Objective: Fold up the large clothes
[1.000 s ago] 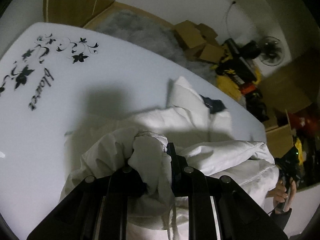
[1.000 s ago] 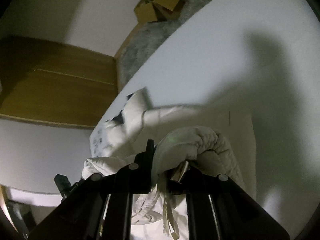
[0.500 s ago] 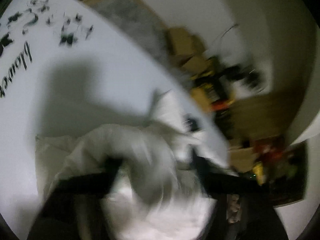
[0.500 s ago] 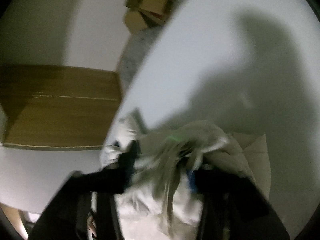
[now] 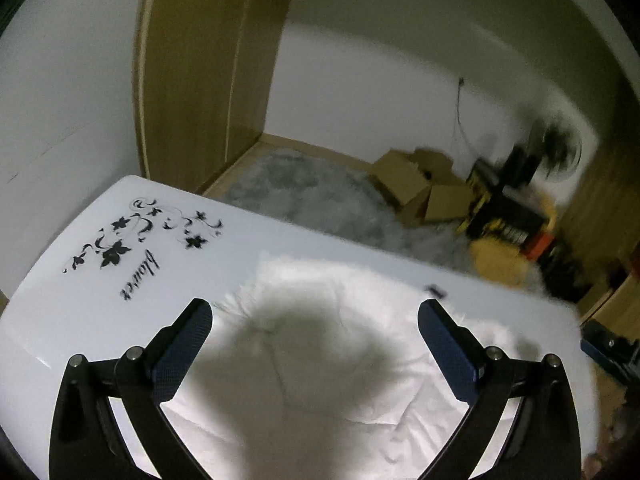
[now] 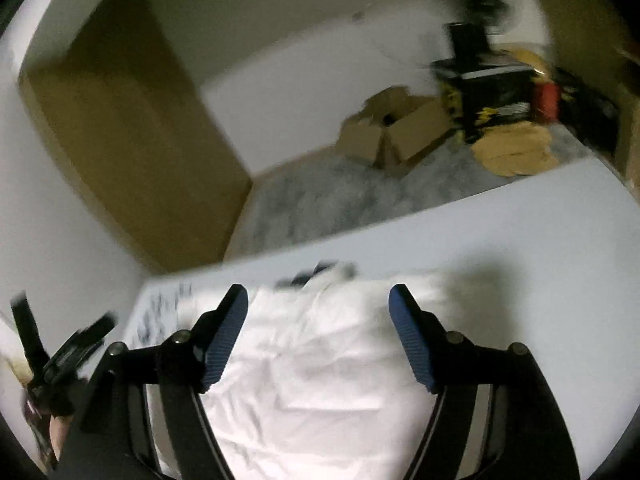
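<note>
Both grippers are now standing open and empty: the left gripper (image 5: 314, 312) and right gripper (image 6: 318, 298) have released the bunched fabric clamped a second ago. The white garment (image 5: 340, 320) is lying spread flat on the white table (image 5: 80, 280), indicating one fold laid down. Motion blur is obscuring the garment's far edge; its near portion is lying outside both views.

Both wrist views high above the table (image 5: 60, 320), angled down, sharing white garment (image 5: 340, 320) and cardboard boxes (image 6: 400, 128)
</note>
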